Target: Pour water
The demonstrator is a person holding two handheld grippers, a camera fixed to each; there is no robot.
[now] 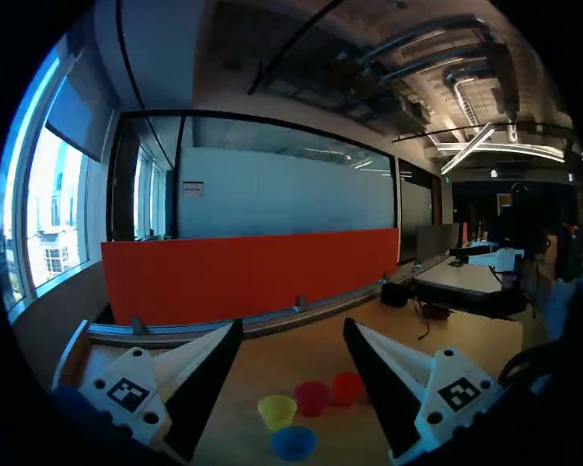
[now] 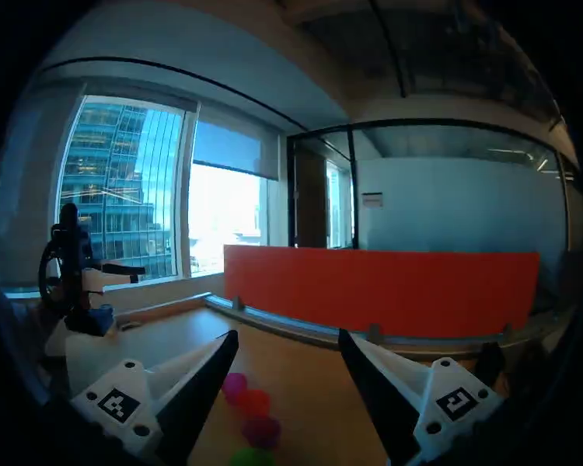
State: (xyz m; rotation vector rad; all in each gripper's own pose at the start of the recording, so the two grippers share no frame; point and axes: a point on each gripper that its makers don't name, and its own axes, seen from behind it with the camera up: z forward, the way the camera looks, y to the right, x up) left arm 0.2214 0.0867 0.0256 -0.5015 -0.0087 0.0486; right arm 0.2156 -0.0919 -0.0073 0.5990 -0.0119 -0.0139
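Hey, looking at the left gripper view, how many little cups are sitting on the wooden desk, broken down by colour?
Yellow cup: 1
Pink cup: 1
Red cup: 1
Blue cup: 1
Total: 4 cups

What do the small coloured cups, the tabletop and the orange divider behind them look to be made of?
The coloured cups look like plastic: solid saturated colours, thin rims, smooth walls. The tabletop looks like wood or wood-look laminate: warm tan, smooth, with a soft sheen. The orange divider is matte and even, perhaps fabric-covered or painted board; the look leaves that open.
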